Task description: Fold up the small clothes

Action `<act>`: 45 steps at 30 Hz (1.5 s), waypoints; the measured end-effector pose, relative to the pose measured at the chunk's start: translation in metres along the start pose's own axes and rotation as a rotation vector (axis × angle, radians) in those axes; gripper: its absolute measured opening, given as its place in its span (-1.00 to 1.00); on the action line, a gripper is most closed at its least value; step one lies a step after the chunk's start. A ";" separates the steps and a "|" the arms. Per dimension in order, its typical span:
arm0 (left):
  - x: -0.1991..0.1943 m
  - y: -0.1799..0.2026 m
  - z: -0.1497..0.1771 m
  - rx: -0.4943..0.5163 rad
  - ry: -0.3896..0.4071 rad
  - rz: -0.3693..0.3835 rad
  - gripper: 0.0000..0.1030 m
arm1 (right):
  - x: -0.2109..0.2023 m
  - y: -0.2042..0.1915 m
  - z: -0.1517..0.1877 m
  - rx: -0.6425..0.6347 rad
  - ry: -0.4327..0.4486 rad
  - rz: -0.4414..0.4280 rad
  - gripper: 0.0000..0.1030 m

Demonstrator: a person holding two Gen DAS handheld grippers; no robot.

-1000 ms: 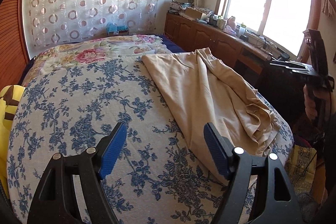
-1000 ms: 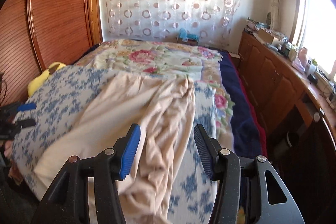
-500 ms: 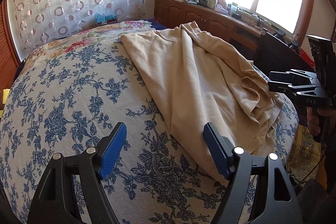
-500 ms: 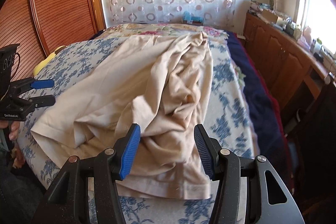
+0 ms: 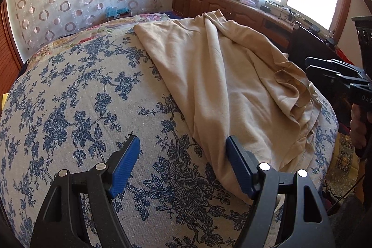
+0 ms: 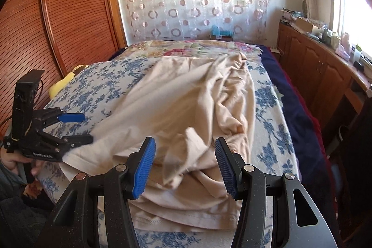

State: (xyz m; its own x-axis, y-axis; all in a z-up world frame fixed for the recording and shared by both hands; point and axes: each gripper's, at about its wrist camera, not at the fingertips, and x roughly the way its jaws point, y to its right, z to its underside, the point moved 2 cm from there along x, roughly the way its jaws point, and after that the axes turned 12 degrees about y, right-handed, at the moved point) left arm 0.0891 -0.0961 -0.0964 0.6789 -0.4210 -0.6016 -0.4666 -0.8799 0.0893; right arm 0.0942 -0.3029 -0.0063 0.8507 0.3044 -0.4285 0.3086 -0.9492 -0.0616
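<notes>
both pairs of jaws stand apart and hold nothing: the left gripper [image 5: 182, 166] hovers over the bed [image 5: 69, 108] with one jaw just above the near left corner of the beige garment [image 5: 220, 76], and the right gripper [image 6: 184, 169] hangs over the bunched hem at the near right. the garment lies crumpled along the bed's right half on the blue-flowered cover, its right side heaped in folds. i'd judge the step is taking the two near corners: pinch only the hem's top layer, keep clear of the cover beneath, then pull outward to flatten before folding. no containers are involved in the work; a cardboard box [image 6: 304, 23] sits on the far cabinet, contents unclear.
</notes>
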 end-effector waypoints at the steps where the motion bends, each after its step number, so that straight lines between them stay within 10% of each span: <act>1: 0.001 0.000 0.001 -0.002 -0.004 0.000 0.49 | 0.003 -0.004 0.004 -0.009 -0.004 0.001 0.07; 6: 0.004 0.002 0.005 0.002 -0.007 -0.001 0.49 | 0.023 -0.006 0.016 -0.050 -0.042 0.029 -0.06; 14: -0.003 0.005 0.004 -0.025 -0.003 0.018 0.49 | 0.020 0.000 0.017 -0.088 -0.054 0.020 -0.92; 25: -0.011 0.009 -0.004 -0.001 0.027 0.026 0.49 | -0.051 0.043 0.043 -0.032 -0.083 0.106 -0.94; 29: -0.011 0.011 -0.004 0.010 0.022 0.023 0.49 | -0.055 0.049 0.047 -0.010 -0.089 0.160 -0.52; 45: -0.021 0.014 -0.003 0.016 0.042 0.023 0.49 | -0.080 0.021 0.033 -0.014 0.051 0.097 -0.50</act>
State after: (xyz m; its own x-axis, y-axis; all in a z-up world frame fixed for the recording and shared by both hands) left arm 0.0705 -0.1001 -0.0801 0.6913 -0.4501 -0.5653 -0.4912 -0.8665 0.0892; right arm 0.0188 -0.3498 -0.0035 0.8975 0.2146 -0.3854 0.2288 -0.9734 -0.0093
